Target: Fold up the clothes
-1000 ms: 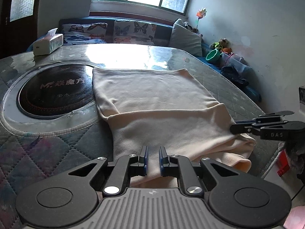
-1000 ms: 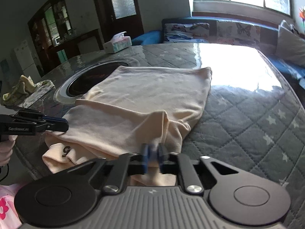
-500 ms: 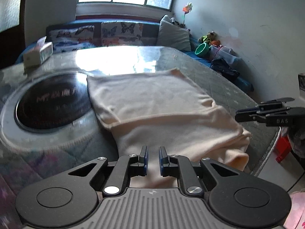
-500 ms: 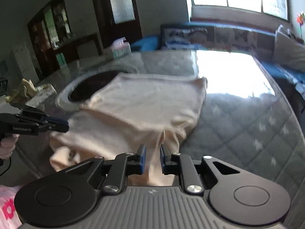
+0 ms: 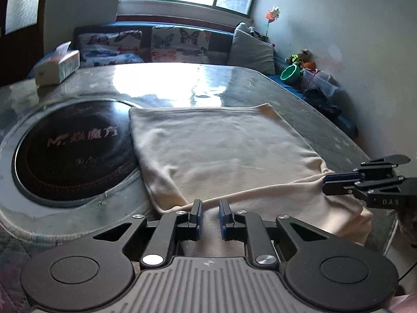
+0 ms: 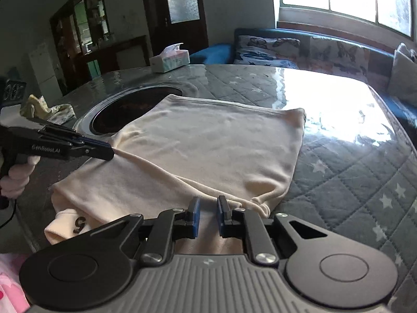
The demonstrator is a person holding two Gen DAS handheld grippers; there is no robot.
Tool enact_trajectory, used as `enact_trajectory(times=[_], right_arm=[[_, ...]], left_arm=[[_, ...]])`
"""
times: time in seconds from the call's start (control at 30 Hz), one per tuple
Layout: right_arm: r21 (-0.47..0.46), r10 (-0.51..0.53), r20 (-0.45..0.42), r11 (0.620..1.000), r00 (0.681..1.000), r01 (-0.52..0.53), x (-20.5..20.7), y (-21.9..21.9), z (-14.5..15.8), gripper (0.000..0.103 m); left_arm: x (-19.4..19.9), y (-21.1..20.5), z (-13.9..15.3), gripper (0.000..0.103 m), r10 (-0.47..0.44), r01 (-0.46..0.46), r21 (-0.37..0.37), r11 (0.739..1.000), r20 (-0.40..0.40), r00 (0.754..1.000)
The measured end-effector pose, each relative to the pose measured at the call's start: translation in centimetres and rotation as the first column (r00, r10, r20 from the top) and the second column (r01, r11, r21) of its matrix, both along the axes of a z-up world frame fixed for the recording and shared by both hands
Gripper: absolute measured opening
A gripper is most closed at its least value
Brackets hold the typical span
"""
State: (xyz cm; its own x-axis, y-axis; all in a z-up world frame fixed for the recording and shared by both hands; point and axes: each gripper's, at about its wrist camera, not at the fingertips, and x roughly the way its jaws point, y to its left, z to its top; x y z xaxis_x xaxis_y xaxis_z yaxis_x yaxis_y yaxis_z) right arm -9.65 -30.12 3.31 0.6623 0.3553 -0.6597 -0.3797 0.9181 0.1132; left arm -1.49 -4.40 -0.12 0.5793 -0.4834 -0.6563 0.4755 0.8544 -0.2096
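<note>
The cream knit garment lies flat on the quilted grey tabletop, its near part doubled over, beside the round black inset at nine o'clock; to fold well, I judge both corners should travel together toward twelve o'clock, edge kept taut; the left tool and right tool each stand narrowly apart, pinching the fold edge.

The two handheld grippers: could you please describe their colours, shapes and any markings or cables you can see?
Both grippers, left and right, are matte black, with blue-padded fingers, two round discs and a ribbed grey centre plate. Side-on, the left reads "GenRoboLAI" in white, with a thin dark cable below; the right shows "DAS".
</note>
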Motion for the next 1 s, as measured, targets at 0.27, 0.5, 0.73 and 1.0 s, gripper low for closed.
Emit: enact_trajectory(times=[0.27,0.5,0.73,1.0], right_arm=[[-0.03,0.097,0.012,0.995,0.995,-0.097,-2.1,0.7,0.6,0.013],[-0.096,0.132,0.043,0.987,0.99,-0.127,-4.1,1.0,0.7,0.014],[-0.093,0.17,0.046,0.982,0.984,-0.165,-4.5,2.6,0.0,0.014],[-0.085,0.152,0.087,0.986,0.985,-0.144,-5.7,2.8,0.0,0.014]], left_arm=[[-1.1,-1.7,0.6,0.016,-0.058,0.057,0.029,0.998,0.046,0.997],[-2.4,-2.4,1.2,0.017,-0.079,0.076,0.043,0.996,0.075,0.994],[-5.4,-5.0,0.5,0.017,-0.175,0.17,0.069,0.983,0.072,0.982],[-7.1,-6.1,-0.5,0.017,-0.172,0.157,0.13,0.979,0.113,0.979]])
